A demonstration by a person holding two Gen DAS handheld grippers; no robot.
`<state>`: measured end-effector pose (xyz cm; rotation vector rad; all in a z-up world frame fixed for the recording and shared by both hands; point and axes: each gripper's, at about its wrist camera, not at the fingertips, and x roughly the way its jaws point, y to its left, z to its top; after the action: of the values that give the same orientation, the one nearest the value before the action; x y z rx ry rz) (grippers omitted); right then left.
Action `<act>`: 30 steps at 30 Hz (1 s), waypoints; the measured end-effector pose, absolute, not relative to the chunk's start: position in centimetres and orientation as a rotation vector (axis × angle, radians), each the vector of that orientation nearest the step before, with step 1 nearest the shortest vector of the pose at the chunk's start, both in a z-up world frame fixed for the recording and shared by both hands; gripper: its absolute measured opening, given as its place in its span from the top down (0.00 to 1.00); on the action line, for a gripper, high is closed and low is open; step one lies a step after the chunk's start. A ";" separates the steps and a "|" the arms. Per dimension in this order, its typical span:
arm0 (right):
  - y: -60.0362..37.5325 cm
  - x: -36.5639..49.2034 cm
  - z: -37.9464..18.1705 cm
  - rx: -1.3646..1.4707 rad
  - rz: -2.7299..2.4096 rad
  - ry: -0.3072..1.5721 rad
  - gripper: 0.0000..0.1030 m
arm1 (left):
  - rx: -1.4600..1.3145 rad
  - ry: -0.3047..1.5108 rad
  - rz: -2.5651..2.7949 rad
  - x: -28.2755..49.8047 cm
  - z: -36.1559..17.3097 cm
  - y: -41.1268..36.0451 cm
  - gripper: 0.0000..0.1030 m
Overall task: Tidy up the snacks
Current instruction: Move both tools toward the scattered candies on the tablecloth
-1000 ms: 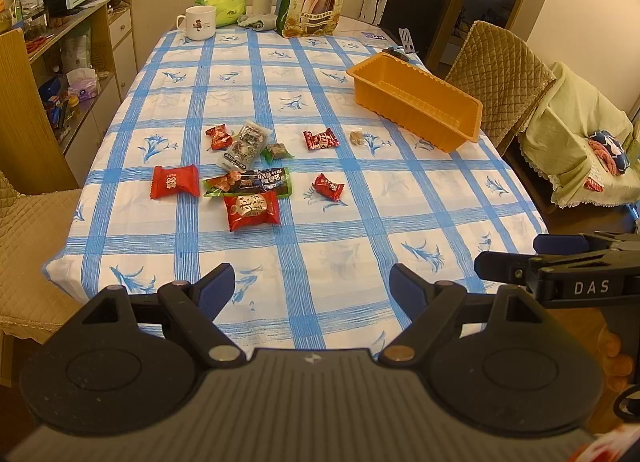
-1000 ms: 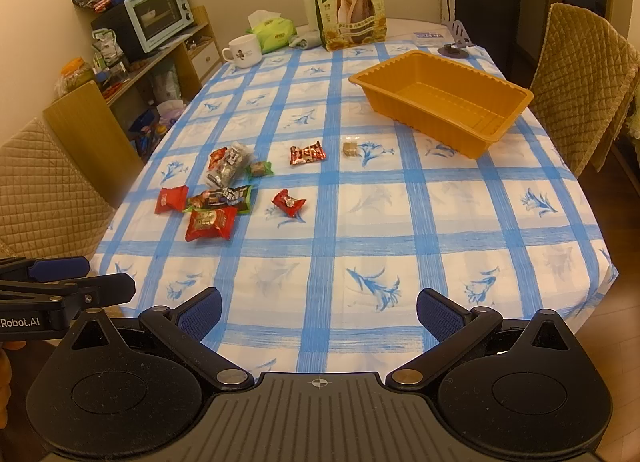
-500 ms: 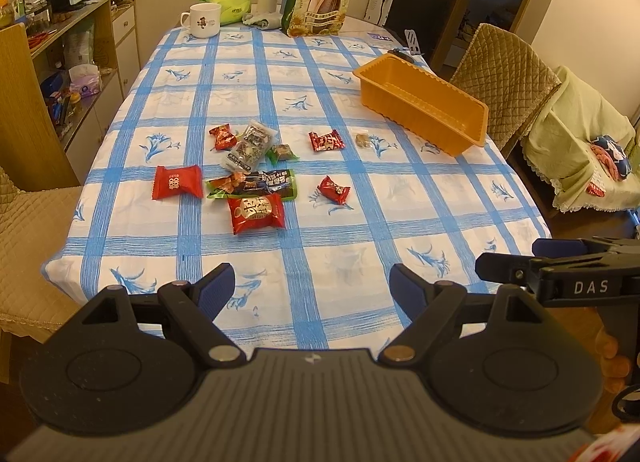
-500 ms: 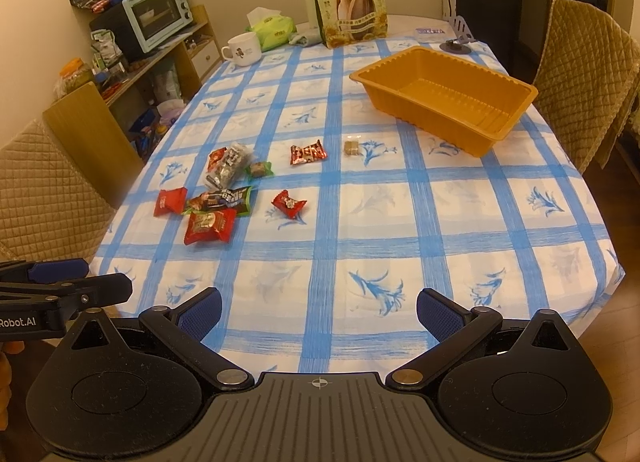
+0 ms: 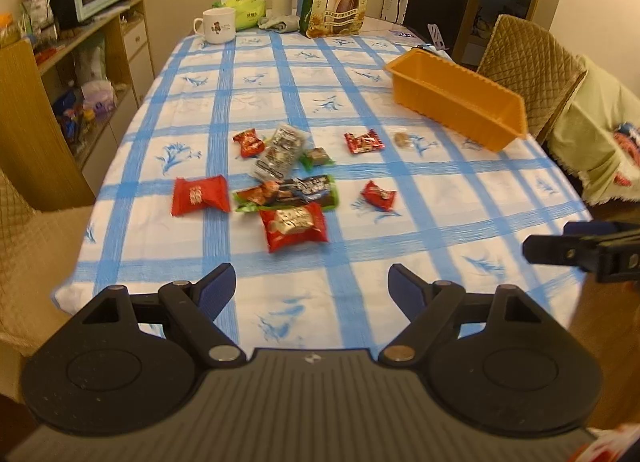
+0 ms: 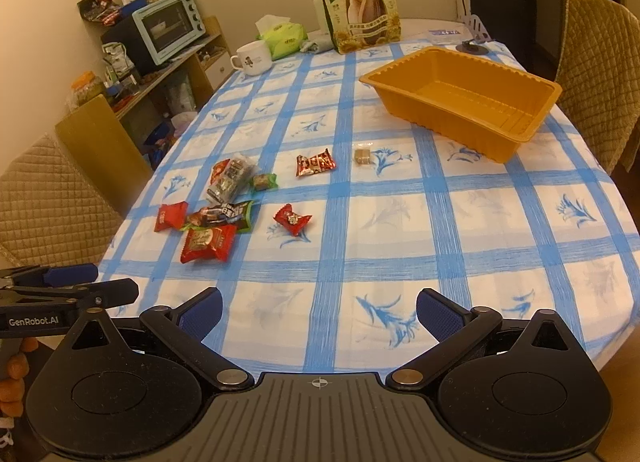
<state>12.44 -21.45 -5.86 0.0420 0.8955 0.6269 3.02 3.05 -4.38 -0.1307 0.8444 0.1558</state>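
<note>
Warm, yellowish indoor light throughout, fairly dim, from overhead. Soft, faint shadows under the crinkled red snack packets (image 5: 293, 225) on the blue-and-white checked cloth of the bench (image 5: 440, 198). Slight motion blur across the left wrist view, most at the near cloth edge; sharper in the right wrist view. Strong fisheye bending at the edges, dark vignetted corners. No harsh glare on the glossy orange plastic tray (image 6: 464, 102).
</note>
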 end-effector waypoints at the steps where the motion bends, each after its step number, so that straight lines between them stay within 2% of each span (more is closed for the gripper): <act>1: -21.3 12.7 -6.1 0.034 0.631 0.891 0.00 | -0.115 0.846 0.157 3.3 -4.7 3.1 0.21; 8: -20.2 15.1 -8.0 0.003 0.665 0.884 0.00 | -0.024 0.865 0.160 5.9 -7.3 3.7 0.32; 15: -18.9 17.5 -9.4 -0.018 0.704 0.886 0.02 | 0.036 0.898 0.174 8.6 -9.4 4.8 0.33; 24: -16.5 20.7 -11.0 -0.081 0.783 0.872 0.15 | 0.101 0.926 0.155 11.3 -10.8 5.0 0.36; 27: -15.7 21.7 -11.8 -0.109 0.813 0.872 0.24 | 0.112 0.932 0.143 11.9 -11.1 4.8 0.37; 30: -15.2 22.6 -12.3 -0.118 0.825 0.876 0.25 | 0.132 0.937 0.127 12.5 -11.3 4.6 0.38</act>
<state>22.55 -15.16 -12.27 -0.1178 0.8764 0.8253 12.46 4.59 -11.28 0.1319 0.9371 0.1270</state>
